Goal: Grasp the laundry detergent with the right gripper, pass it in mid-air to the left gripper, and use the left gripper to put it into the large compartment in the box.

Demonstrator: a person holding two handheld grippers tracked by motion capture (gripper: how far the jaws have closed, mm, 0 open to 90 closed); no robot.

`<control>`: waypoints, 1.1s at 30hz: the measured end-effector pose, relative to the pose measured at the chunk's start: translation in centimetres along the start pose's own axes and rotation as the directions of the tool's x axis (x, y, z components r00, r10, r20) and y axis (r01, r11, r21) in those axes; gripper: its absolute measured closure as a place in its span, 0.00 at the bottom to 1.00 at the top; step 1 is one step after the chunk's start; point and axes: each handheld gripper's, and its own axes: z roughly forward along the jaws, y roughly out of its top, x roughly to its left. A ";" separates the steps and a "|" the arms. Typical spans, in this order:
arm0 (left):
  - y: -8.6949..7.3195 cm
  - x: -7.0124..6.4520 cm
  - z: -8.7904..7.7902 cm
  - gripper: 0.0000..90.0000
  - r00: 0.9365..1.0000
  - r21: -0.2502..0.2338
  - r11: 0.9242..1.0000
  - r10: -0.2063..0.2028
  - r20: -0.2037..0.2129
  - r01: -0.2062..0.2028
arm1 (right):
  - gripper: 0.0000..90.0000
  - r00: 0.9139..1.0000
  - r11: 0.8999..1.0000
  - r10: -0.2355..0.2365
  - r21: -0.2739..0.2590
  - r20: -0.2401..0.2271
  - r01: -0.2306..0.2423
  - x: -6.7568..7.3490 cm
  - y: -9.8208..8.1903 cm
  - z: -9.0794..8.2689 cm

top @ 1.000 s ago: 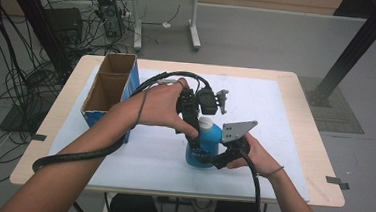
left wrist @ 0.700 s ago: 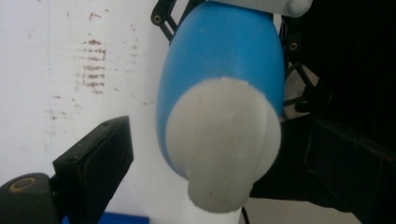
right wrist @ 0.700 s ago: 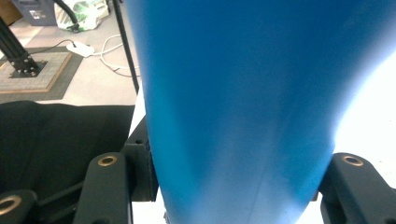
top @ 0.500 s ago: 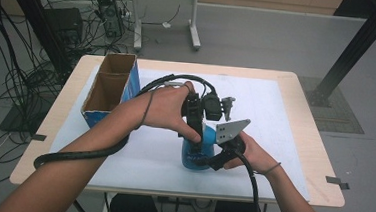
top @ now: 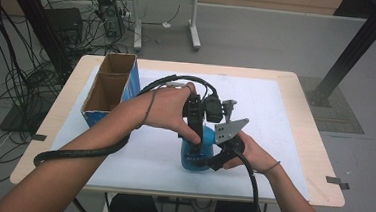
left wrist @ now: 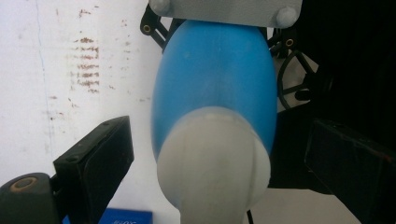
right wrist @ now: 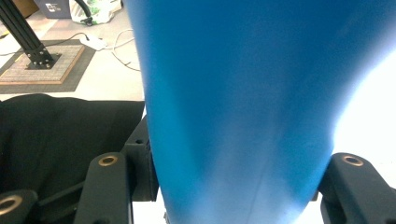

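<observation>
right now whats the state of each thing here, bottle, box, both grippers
blue bottle: upright on the white mat, held from two sides
white cap: on the bottle
cardboard box: open at the top, inside looks empty
left gripper: jaws open, astride the cap, not touching it
right gripper: shut on the bottle's body

1. A wooden table (top: pixel 306 109) is being covered by a white sheet (top: pixel 266 99) over most of its top.
2. An open cardboard box (top: pixel 108 88) with blue sides is being carried at the sheet's left edge.
3. A blue bottle (top: pixel 197 154) is being supported near the front, right of the box.
</observation>
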 end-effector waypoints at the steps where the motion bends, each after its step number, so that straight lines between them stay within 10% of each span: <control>1: -0.1 0.1 0.0 0.09 1.000 -0.004 1.000 -0.002 0.002 0.002 | 0.46 1.000 1.000 -0.001 -0.002 0.000 0.001 0.0 0.0 0.0; 33: -0.3 0.2 -0.1 0.09 1.000 -0.006 1.000 -0.014 -0.014 0.014 | 0.46 1.000 1.000 0.008 -0.025 0.008 -0.008 -0.1 -0.5 0.0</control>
